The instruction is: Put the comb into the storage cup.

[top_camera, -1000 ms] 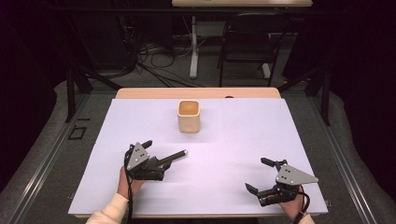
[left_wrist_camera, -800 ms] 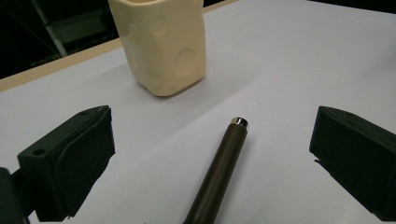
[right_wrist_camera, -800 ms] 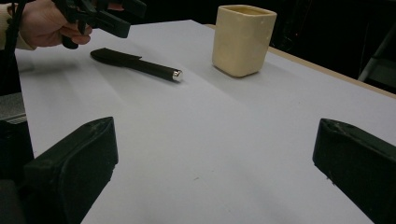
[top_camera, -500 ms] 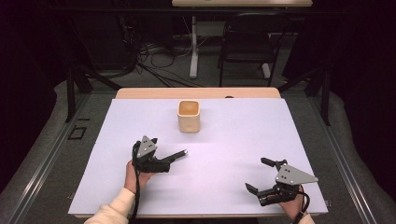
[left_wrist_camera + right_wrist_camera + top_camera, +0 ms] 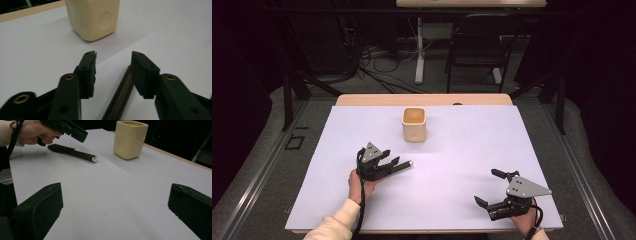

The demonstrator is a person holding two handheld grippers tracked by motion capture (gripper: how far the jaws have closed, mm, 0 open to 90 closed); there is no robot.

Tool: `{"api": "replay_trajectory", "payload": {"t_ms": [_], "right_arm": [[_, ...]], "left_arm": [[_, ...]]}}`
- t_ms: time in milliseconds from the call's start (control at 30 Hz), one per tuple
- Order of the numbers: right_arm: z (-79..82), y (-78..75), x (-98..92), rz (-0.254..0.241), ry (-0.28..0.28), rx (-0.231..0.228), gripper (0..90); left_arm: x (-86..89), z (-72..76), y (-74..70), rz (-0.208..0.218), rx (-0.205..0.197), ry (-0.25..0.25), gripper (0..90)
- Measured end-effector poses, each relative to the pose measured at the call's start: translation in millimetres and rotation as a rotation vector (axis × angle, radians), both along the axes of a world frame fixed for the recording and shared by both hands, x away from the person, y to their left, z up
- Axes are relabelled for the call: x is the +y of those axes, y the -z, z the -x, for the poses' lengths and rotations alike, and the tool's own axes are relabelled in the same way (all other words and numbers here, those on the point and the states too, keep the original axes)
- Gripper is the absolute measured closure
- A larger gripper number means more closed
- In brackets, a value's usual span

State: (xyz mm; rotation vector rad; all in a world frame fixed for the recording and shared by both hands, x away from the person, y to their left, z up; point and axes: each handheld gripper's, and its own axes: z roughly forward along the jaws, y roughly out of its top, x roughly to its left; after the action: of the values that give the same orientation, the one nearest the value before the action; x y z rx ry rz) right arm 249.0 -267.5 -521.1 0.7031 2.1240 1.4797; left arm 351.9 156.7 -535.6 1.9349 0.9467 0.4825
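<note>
Bright, even overhead light on white table (image 5: 462,150); surroundings near black at frame edges. Soft shadow beside cream cup (image 5: 130,138). Small glint on pen tip (image 5: 94,158). Near jaws blurred at bottom of both gripper views; slight grain overall.

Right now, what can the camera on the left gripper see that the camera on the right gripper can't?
The left gripper view alone shows its own two open jaws straddling the dark pen's barrel. The right gripper view alone shows the person's hand holding the left gripper above the pen, plus the pen's silver tip and the cup's open rim. Both show the cream square ceramic cup standing on the white table.
</note>
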Motion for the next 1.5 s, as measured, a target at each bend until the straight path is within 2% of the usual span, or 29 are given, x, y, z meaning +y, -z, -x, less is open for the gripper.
{"api": "replay_trajectory", "payload": {"t_ms": [167,200,467,1133,1500], "right_arm": [[-0.2,0.0,-0.1,0.001,0.003,-0.001,0.0],[-0.4,0.3,0.2,-0.002,0.002,-0.002,0.0],[-0.3,0.3,0.2,-0.001,0.002,-0.001,0.0],[-0.1,-0.2,0.3,0.004,0.004,0.0,0.0],[-0.4,0.2,1.1,0.005,0.0,0.0,0.0]], "left_arm": [[-1.8,-4.3,2.1,0.007,0.02,0.014,71.3],[-2.4,-4.8,2.4,0.005,0.024,0.016,76.6],[-7.4,-8.7,3.9,0.007,0.044,0.028,89.5],[-15.9,-18.4,9.6,-0.006,0.105,0.03,90.0],[-22.2,-22.6,13.5,-0.032,0.143,0.036,90.0]]}}
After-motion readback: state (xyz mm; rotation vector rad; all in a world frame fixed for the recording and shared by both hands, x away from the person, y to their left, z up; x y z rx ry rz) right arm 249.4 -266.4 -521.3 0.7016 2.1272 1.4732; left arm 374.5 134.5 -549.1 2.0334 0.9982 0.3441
